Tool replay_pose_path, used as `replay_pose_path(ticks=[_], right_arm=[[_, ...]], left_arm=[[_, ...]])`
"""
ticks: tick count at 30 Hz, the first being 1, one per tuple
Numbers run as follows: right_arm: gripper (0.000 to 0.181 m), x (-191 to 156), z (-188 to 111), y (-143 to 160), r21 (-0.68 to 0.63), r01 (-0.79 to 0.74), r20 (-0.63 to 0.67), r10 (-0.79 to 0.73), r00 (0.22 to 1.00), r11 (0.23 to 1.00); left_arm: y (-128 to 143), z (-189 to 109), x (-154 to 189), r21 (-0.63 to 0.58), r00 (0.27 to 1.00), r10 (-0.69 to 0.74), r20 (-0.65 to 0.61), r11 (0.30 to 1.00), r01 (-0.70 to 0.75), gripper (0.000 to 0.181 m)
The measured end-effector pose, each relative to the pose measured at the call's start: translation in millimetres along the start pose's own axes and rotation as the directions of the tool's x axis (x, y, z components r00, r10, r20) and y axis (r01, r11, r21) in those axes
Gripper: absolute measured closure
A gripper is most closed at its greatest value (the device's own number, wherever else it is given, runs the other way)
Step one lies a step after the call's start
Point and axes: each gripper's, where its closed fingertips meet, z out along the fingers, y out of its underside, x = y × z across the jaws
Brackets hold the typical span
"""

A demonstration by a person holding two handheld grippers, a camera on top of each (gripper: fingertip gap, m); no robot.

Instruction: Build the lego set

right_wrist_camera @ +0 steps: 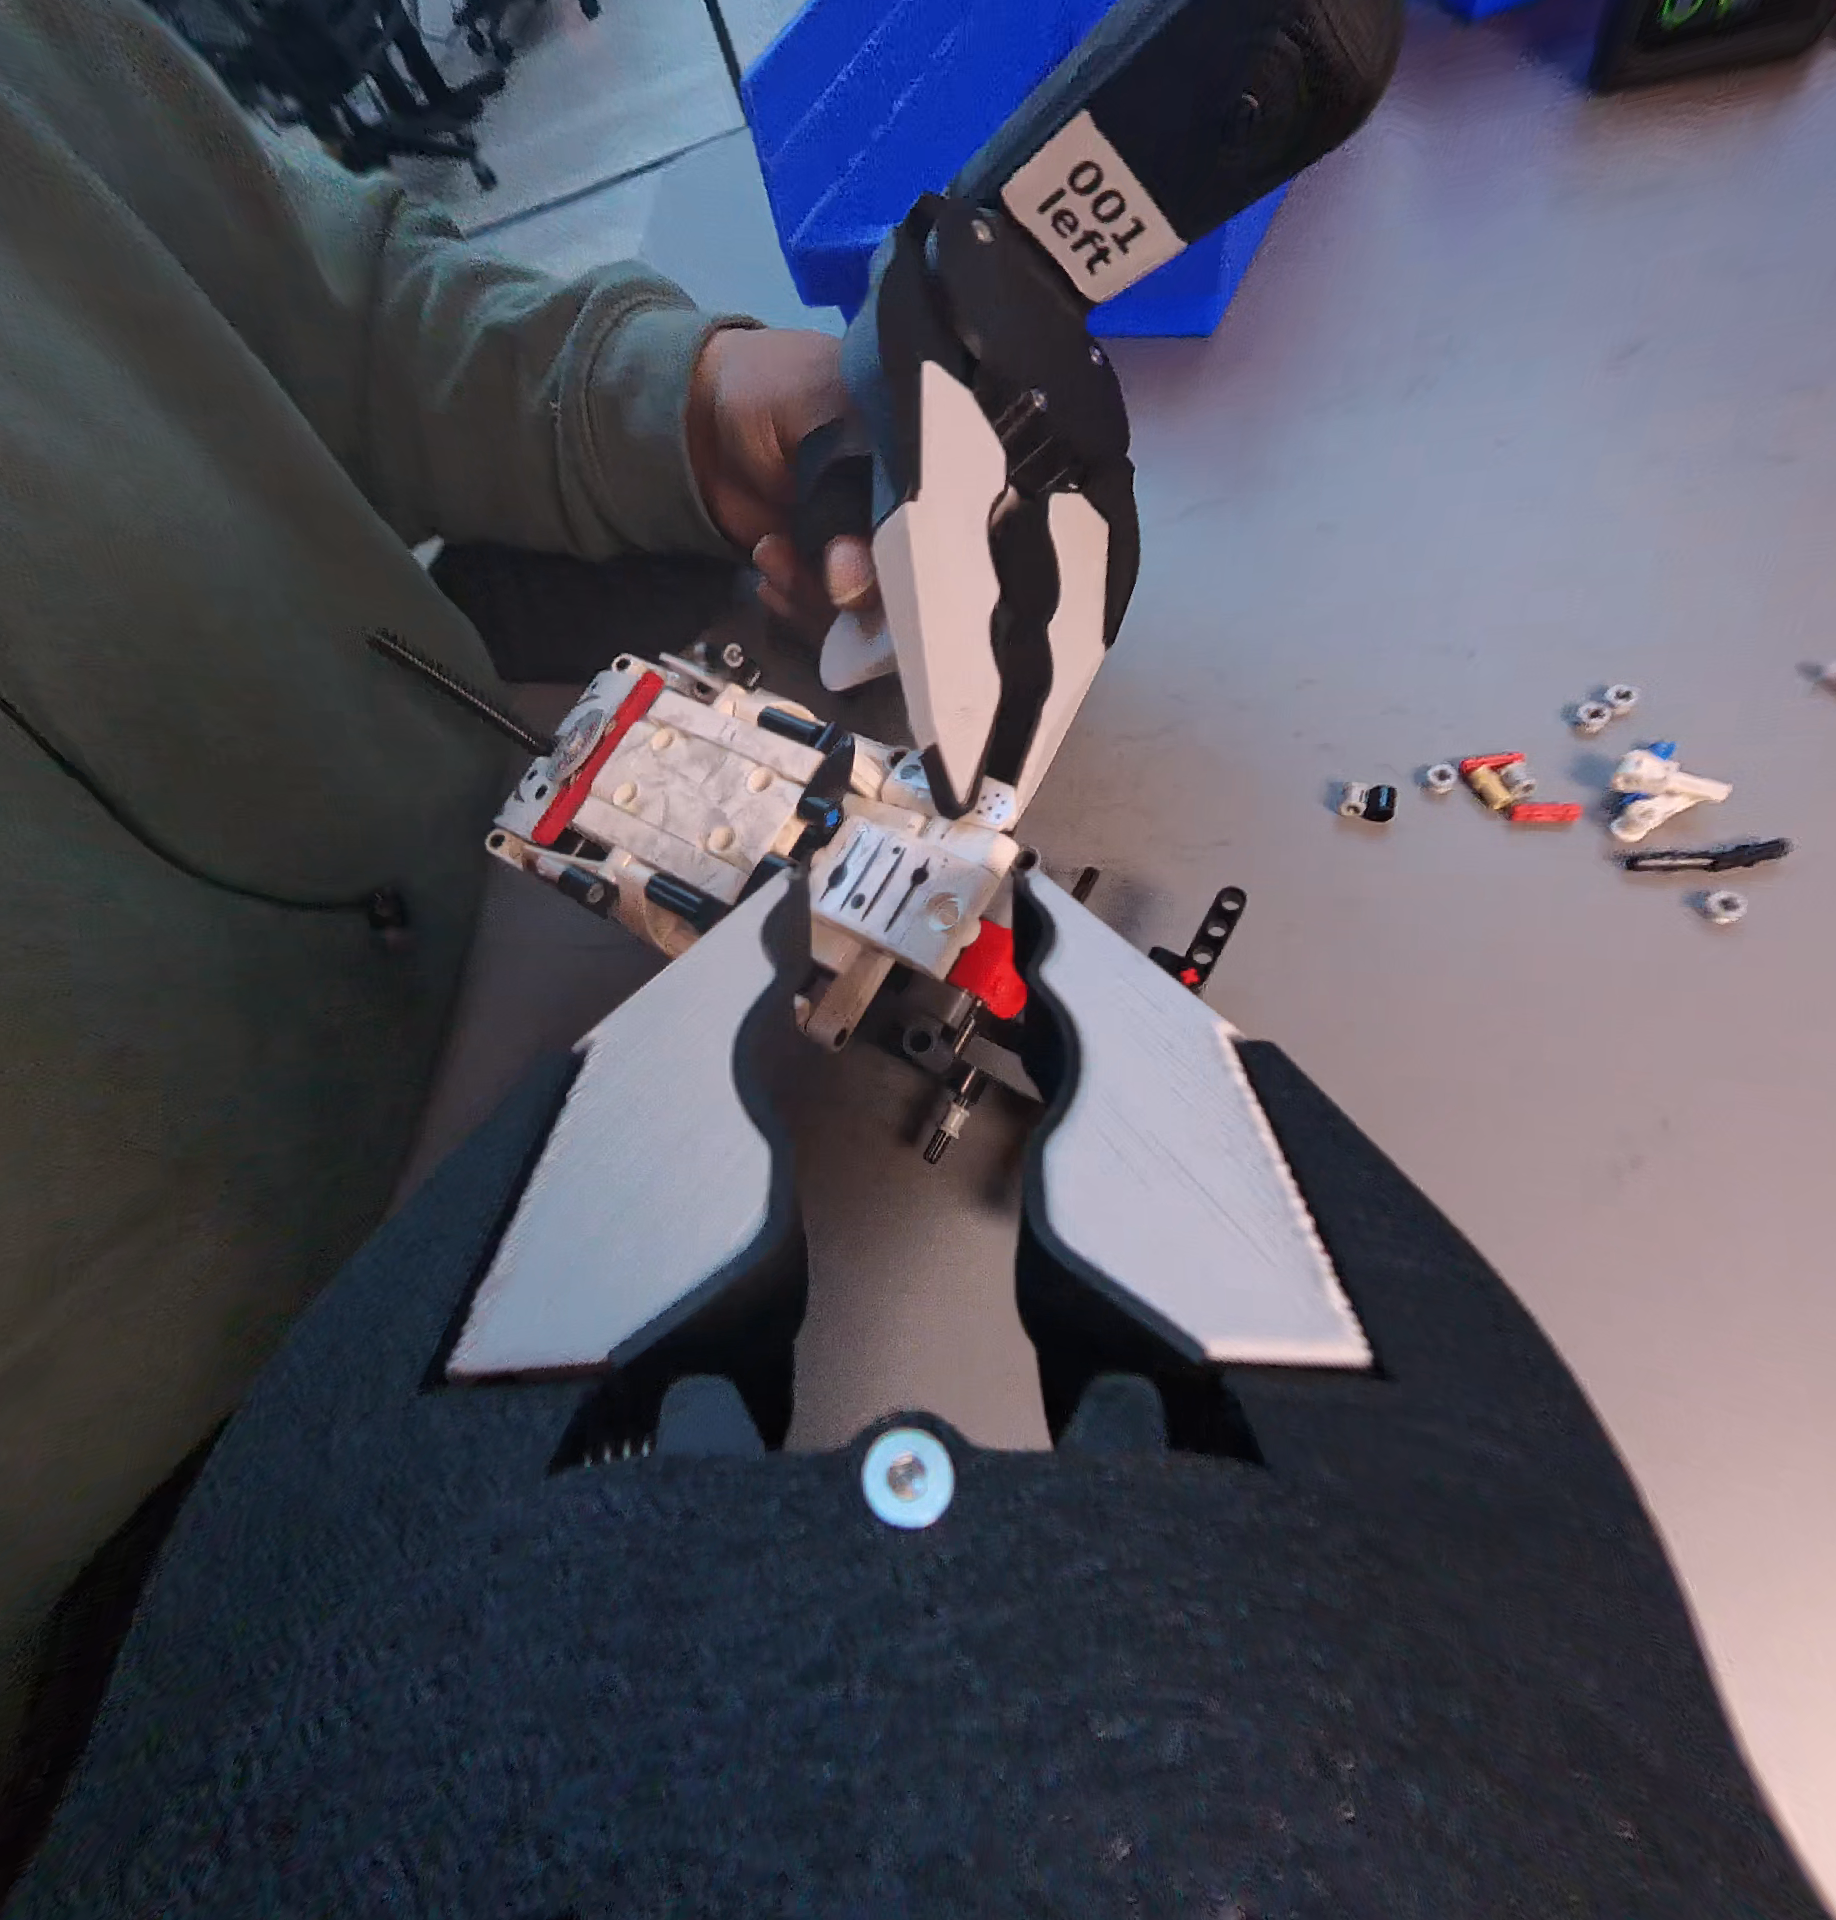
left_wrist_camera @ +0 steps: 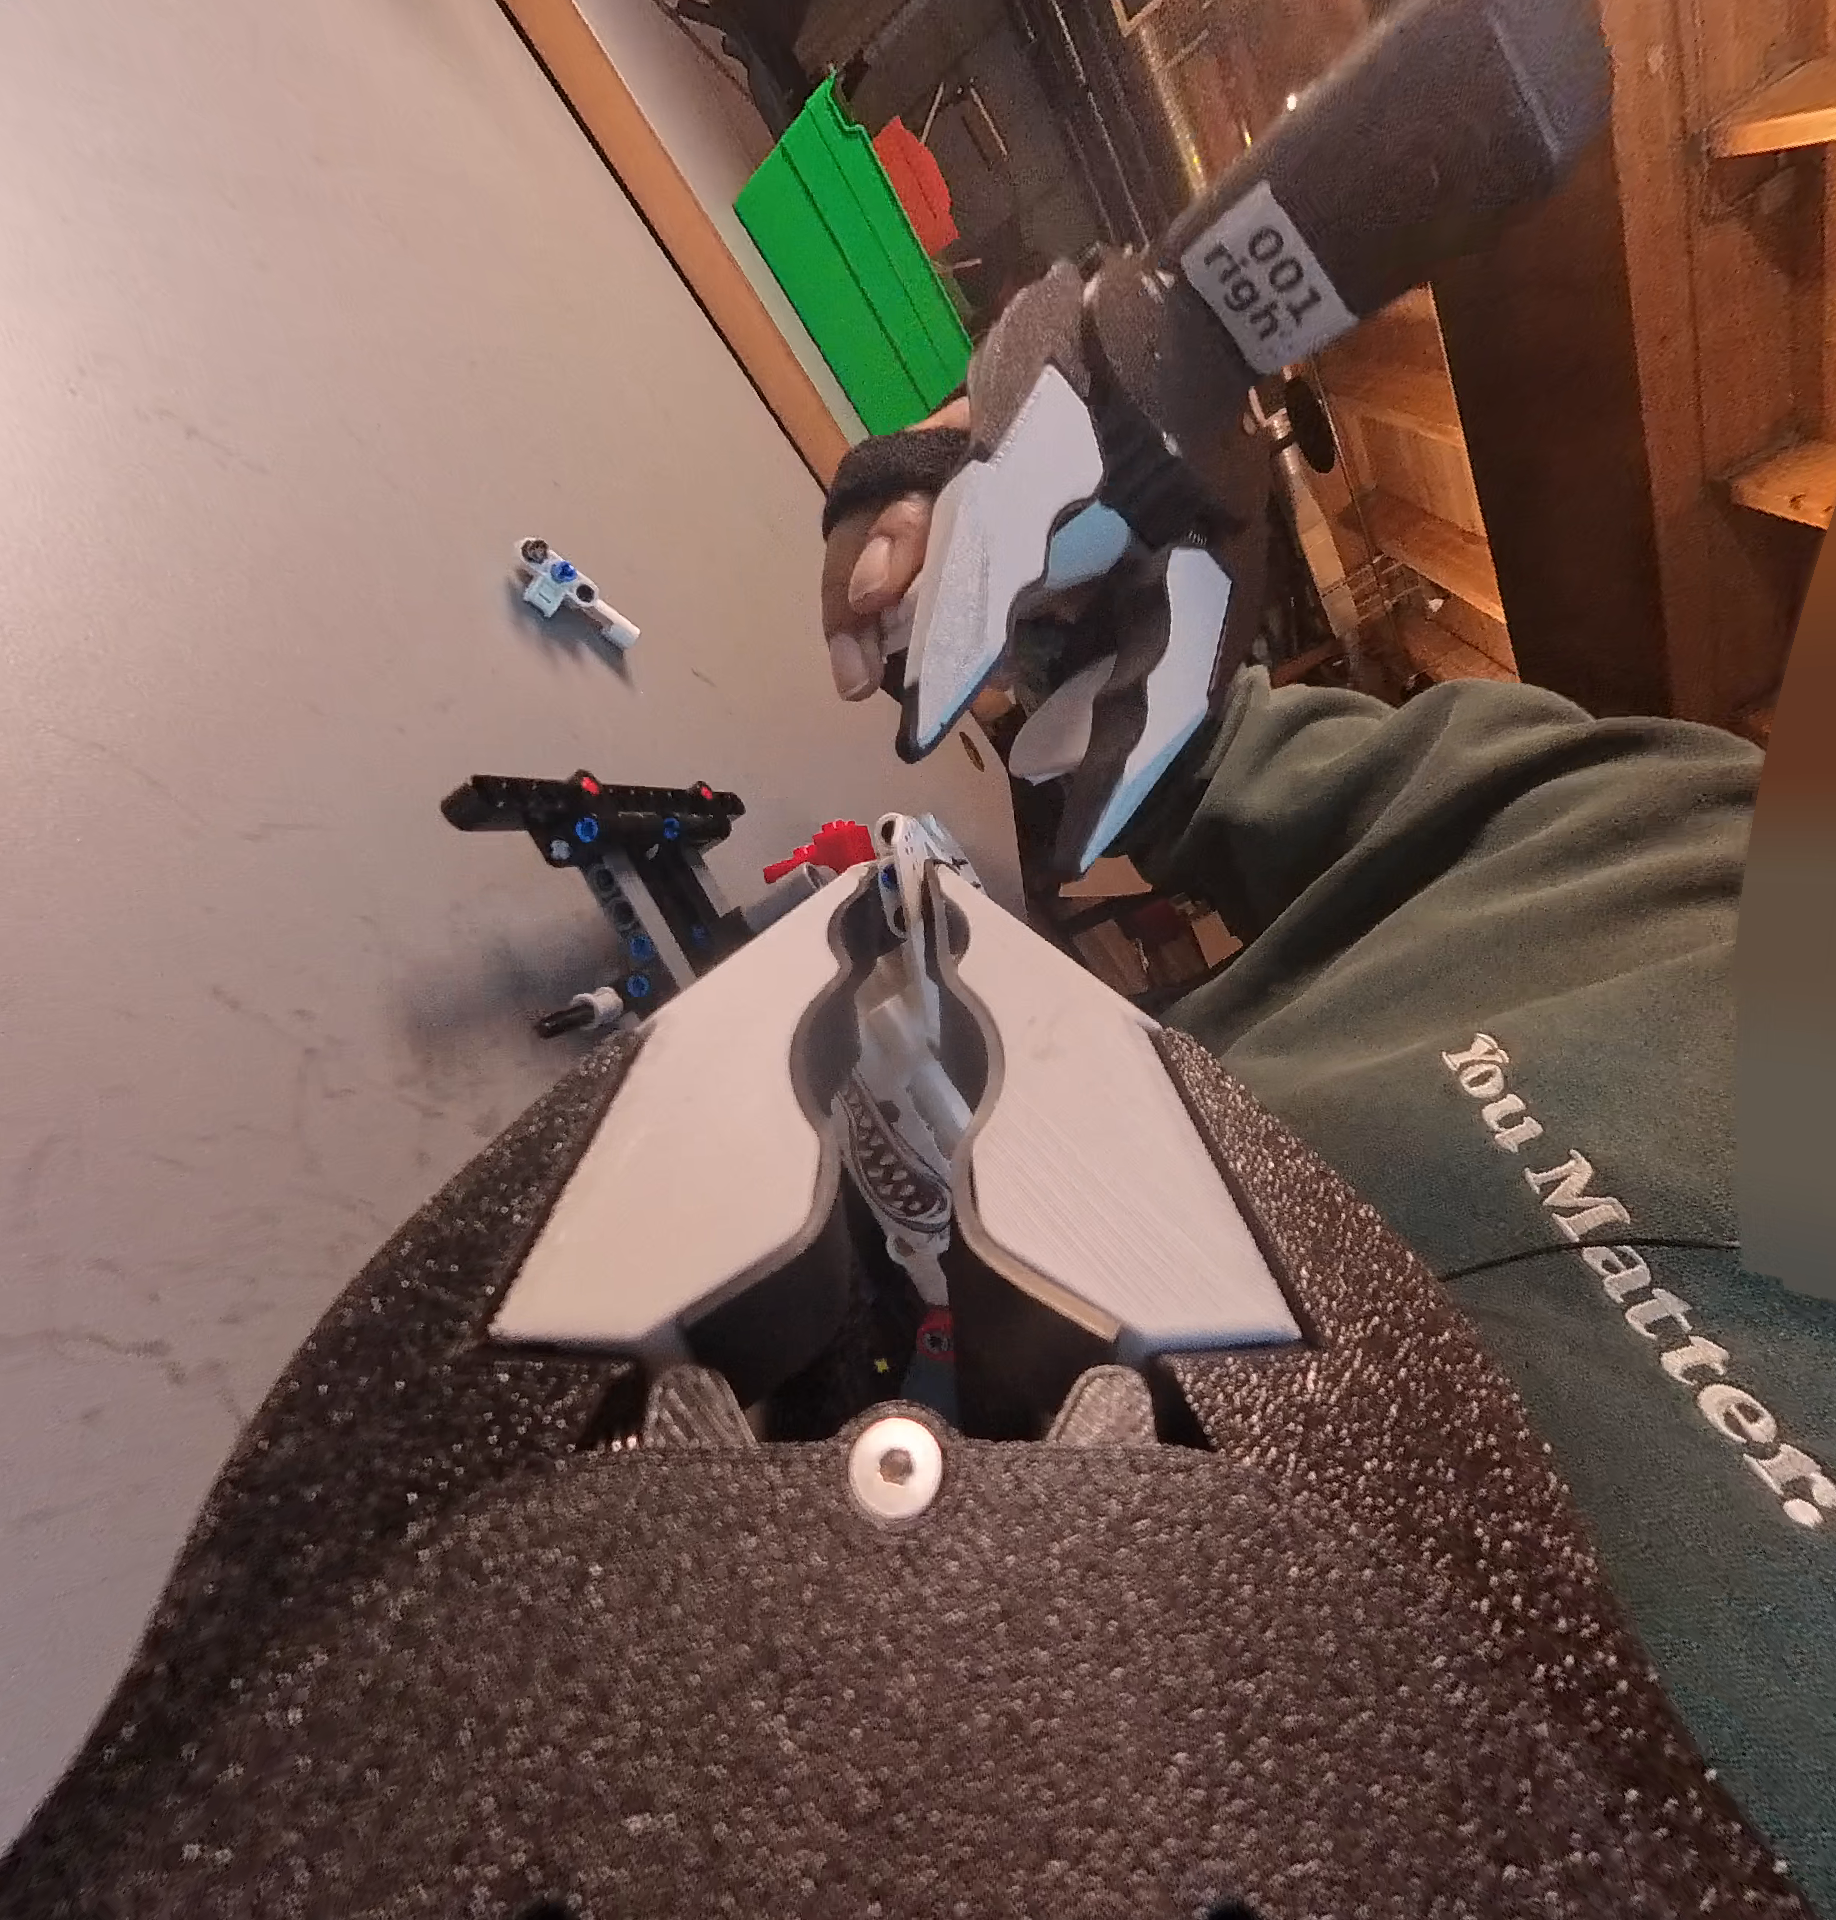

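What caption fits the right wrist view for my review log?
Open right gripper closes in on the white lego model that the left gripper holds above the grey table.

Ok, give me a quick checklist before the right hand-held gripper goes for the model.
1. Left hand-held gripper shut on the white lego model: ok.
2. Right hand-held gripper open: ok.
3. Model's red part between the right jaws: ok.
4. Model lifted clear of the table: cannot tell.
5. Black beam assembly on the table, free of both grippers: ok.
6. Loose small parts lying apart from the model: ok.
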Motion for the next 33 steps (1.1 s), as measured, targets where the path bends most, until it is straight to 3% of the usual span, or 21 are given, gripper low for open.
replay_pose_path(ticks=[2, 5, 8, 11, 14, 18, 23, 27, 33], right_arm=[[0.139, -2, -3, 2, -0.013, 0.146, -0.111, -0.146, 0.983, 0.989], [0.148, 2, -8, 1, -0.075, 0.423, -0.331, -0.423, 0.844, 0.903], [0.152, 4, -6, 5, -0.129, 0.474, -0.439, -0.479, 0.76, 0.871], [0.152, 0, -9, 4, -0.01, 0.383, -0.482, -0.34, 0.808, 0.924], [0.145, -3, -12, 3, 0.172, 0.188, -0.454, -0.091, 0.886, 0.967], [0.138, -13, -20, -5, 0.371, 0.003, -0.356, 0.139, 0.924, 0.929], [0.139, -16, -15, -11, 0.417, -0.029, -0.397, 0.21, 0.893, 0.909], [0.145, -14, -13, -6, 0.375, 0.027, -0.522, 0.187, 0.832, 0.926], [0.146, -18, -12, 4, 0.397, -0.014, -0.516, 0.236, 0.823, 0.918]], left_arm=[[-4, 0, 7, 0.007, 1.0, 0.008, -0.021, 1.0, -0.008, 0.176], [-7, 1, 12, 0.017, 0.999, 0.004, -0.043, 1.0, -0.004, 0.176], [-8, 0, 10, 0.043, 0.998, -0.019, -0.06, 0.999, 0.021, 0.177], [-10, -1, 15, 0.077, 0.995, -0.032, -0.09, 0.996, 0.039, 0.177], [-12, -1, 19, 0.099, 0.996, -0.008, -0.089, 0.995, 0.017, 0.177], [-16, 0, 27, 0.119, 0.996, 0.032, -0.088, 0.993, -0.022, 0.177], [-13, 9, 36, 0.104, 0.994, 0.095, -0.057, 0.991, -0.089, 0.177], [-9, 13, 35, 0.088, 0.994, 0.106, -0.034, 0.991, -0.103, 0.177], [-3, 18, 30, 0.068, 0.995, 0.083, -0.049, 0.995, -0.08, 0.176]])
